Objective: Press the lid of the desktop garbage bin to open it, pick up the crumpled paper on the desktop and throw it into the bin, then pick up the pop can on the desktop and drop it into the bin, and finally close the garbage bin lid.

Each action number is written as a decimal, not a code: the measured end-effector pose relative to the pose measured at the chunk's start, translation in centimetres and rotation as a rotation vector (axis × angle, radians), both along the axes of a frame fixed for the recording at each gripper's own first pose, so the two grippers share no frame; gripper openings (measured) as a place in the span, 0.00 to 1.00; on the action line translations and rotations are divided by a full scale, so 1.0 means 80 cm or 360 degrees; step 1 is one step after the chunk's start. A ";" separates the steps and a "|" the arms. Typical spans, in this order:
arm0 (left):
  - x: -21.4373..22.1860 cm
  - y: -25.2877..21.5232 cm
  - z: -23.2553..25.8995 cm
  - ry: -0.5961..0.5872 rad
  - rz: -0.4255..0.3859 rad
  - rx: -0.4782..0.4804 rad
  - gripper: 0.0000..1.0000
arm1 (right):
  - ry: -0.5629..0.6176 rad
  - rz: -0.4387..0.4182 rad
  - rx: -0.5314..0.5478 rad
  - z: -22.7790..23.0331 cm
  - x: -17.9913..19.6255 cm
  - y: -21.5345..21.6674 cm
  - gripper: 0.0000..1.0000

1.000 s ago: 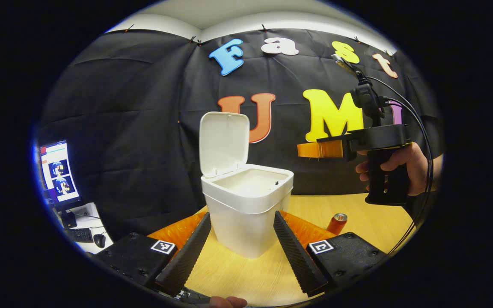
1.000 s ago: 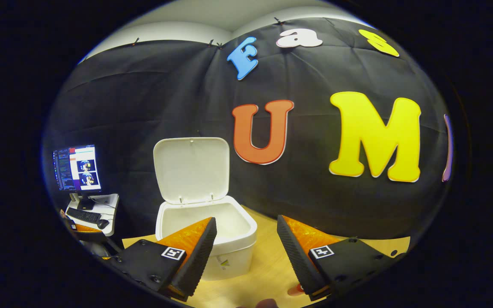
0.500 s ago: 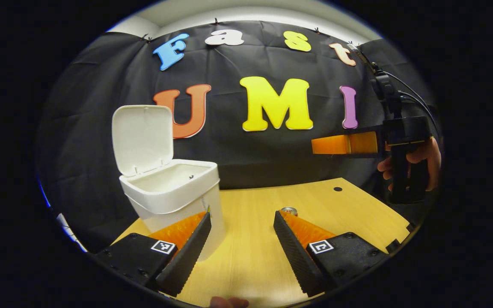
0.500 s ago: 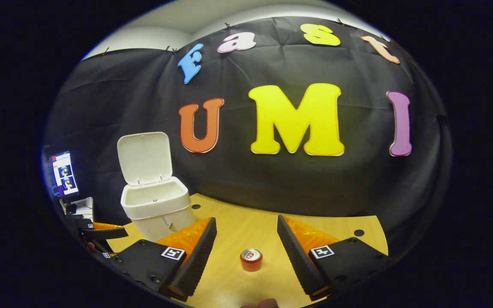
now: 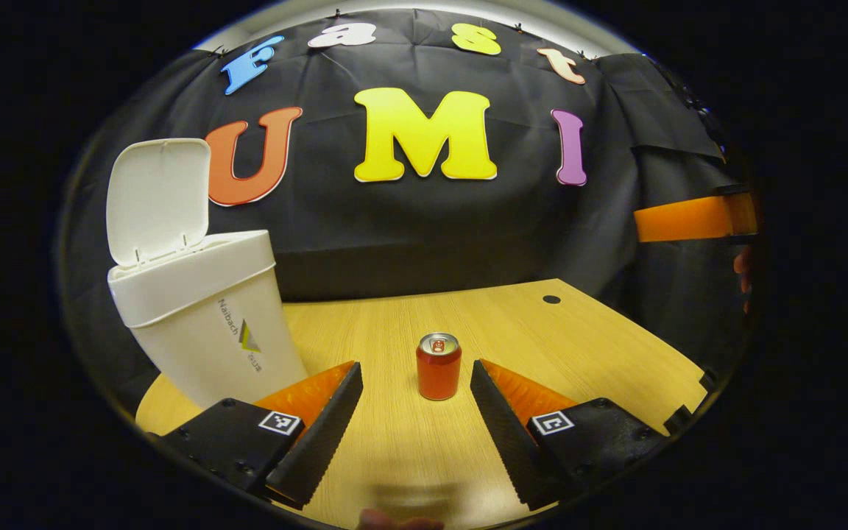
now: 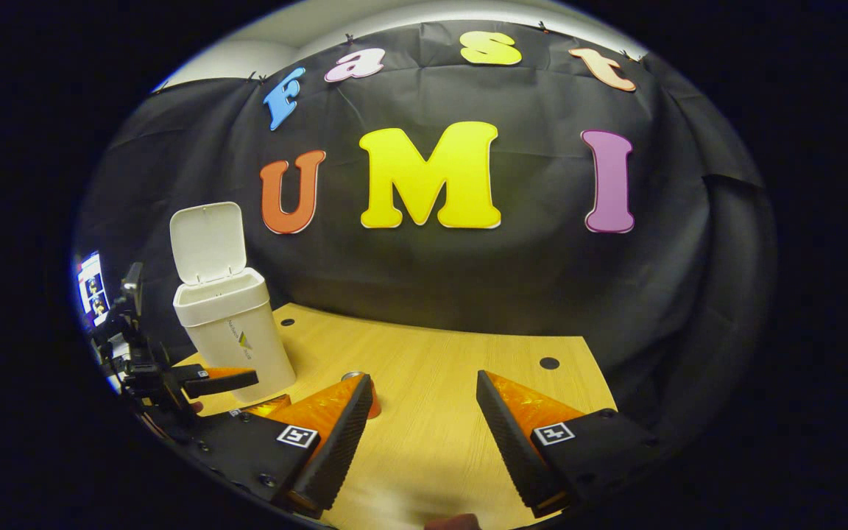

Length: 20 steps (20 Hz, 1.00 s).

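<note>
The pop can [image 5: 439, 366] stood upright on the wooden table [image 5: 542, 338], red with a shiny top. In the left gripper view it sat just past the tips of the left gripper [image 5: 413, 386], right in line with the gap between the two fingers, and neither finger touched it. Those fingers were spread wide apart and held nothing. In the right gripper view the can [image 6: 365, 390] peeked out from behind one finger of the right gripper [image 6: 424, 401], so most of it was hidden. The right gripper's fingers were also spread wide and held nothing. The white garbage bin [image 5: 203, 316] stood on the table to the side of the can, well apart from it, near the black cloth wall [image 5: 409, 228]. Its lid [image 5: 157, 197] was flipped up and stood open at the back of the bin. In the right gripper view the bin [image 6: 229, 331] was farther off with its lid [image 6: 207, 241] up, and the left gripper [image 6: 225, 379] showed low beside the bin, with its fingers pointing across the table. A small round hole [image 5: 551, 299] sat in the table near the far edge. A lit screen [image 6: 93, 291] glowed far off at the side.
</note>
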<state>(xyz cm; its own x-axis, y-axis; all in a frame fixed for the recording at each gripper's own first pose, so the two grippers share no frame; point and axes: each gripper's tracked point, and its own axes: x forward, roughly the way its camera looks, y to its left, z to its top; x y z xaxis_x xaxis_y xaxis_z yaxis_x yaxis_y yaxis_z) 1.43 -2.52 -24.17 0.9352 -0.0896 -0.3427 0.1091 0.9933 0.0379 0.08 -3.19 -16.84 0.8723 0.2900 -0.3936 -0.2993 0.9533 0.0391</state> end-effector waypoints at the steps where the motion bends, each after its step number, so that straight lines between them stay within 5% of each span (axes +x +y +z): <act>1: 0.008 -0.005 -0.015 0.0027 -0.0004 -0.0010 0.98 | 0.0028 -0.0018 -0.0007 -0.010 -0.002 -0.011 0.90; 20: 0.117 -0.032 -0.158 0.0226 0.0017 0.0067 0.98 | 0.0309 -0.0076 -0.0104 -0.090 0.005 -0.064 0.89</act>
<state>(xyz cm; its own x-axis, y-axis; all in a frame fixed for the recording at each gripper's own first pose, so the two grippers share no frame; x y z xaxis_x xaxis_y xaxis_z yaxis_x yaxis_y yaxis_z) 10.78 -5.10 -36.81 0.8778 -0.0628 -0.4748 0.1057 0.9923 0.0642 0.52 -8.33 -24.06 0.7903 0.2185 -0.5724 -0.2465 0.9687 0.0294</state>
